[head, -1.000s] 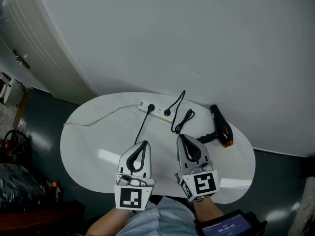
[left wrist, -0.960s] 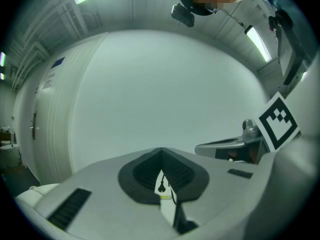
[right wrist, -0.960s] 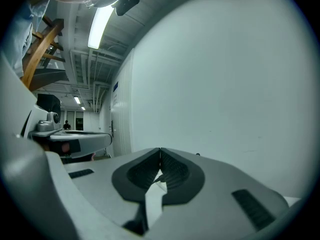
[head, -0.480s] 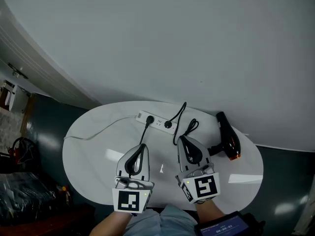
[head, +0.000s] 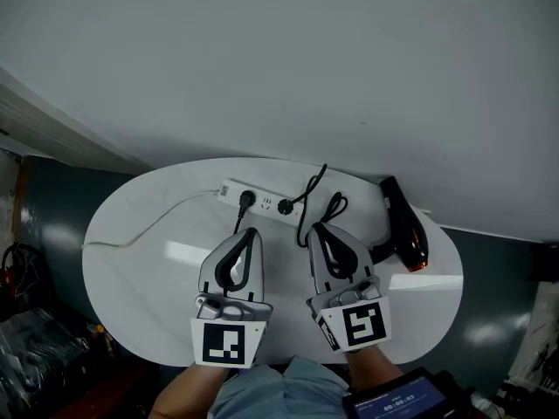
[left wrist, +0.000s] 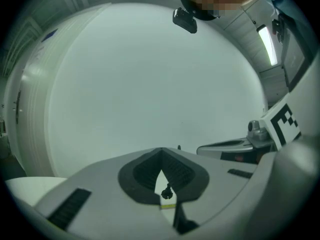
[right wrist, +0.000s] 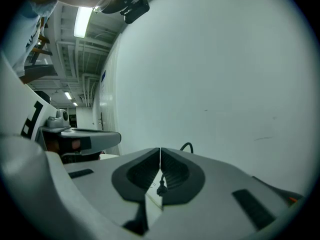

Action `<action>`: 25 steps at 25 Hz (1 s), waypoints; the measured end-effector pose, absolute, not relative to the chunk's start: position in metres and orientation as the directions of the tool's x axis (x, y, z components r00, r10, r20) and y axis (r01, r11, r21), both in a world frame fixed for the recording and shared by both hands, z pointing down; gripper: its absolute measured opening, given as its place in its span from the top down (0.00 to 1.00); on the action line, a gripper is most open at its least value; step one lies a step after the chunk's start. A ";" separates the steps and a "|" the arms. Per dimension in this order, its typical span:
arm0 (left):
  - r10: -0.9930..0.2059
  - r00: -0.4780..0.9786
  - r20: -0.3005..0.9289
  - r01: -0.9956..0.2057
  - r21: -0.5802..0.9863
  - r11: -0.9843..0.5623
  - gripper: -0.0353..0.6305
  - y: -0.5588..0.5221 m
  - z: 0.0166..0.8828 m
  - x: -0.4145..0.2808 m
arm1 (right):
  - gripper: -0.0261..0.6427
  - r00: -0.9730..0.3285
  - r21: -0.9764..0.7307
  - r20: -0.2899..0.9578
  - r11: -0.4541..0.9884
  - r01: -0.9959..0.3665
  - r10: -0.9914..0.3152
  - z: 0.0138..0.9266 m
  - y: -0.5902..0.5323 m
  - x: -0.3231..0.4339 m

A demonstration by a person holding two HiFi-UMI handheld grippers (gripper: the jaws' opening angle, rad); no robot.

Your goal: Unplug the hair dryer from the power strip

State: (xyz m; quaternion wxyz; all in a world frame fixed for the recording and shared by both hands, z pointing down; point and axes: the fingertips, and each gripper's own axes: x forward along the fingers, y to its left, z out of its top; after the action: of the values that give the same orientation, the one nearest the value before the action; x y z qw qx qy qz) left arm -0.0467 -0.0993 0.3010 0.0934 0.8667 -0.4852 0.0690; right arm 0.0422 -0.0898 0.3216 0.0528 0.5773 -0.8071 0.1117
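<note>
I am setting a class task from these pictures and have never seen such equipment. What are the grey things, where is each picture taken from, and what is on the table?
There is no robot here. A person holds a grey two-jaw tool in each hand: the left gripper and the right gripper. The marked cubes are part of them. The head view looks down from a camera on the person's head. Each gripper view looks along that gripper's own jaws. Both pairs of jaws are together and hold nothing. On the white oval table lie a white power strip with two black plugs in it, a coiled black cord and a black hair dryer.
</note>
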 end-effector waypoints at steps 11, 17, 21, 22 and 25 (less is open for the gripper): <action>-0.782 0.543 0.306 -0.839 0.159 -0.520 0.95 -0.123 0.352 -0.037 | 0.96 -0.335 -0.137 0.288 0.307 -0.942 -0.897 0.364 -0.107 0.035; -0.764 0.539 0.355 -0.842 0.186 -0.507 0.95 -0.132 0.380 -0.033 | 0.96 -0.346 -0.153 0.318 0.312 -0.938 -0.883 0.385 -0.115 0.036; -0.752 0.535 0.386 -0.844 0.196 -0.500 0.95 -0.138 0.396 -0.032 | 0.96 -0.357 -0.166 0.344 0.318 -0.933 -0.869 0.399 -0.118 0.036; -0.748 0.535 0.393 -0.843 0.200 -0.499 0.95 -0.139 0.401 -0.031 | 0.96 -0.360 -0.169 0.352 0.320 -0.932 -0.864 0.402 -0.119 0.035; -0.735 0.538 0.413 -0.842 0.214 -0.496 0.95 -0.143 0.413 -0.028 | 0.96 -0.366 -0.178 0.368 0.321 -0.930 -0.855 0.411 -0.120 0.033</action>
State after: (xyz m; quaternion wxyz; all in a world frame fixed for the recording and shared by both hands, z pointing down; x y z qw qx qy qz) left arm -0.0281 -0.1426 0.4125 0.1980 0.8543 -0.4613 0.1350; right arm 0.0331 -0.1196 0.4107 0.1037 0.5534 -0.8062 0.1817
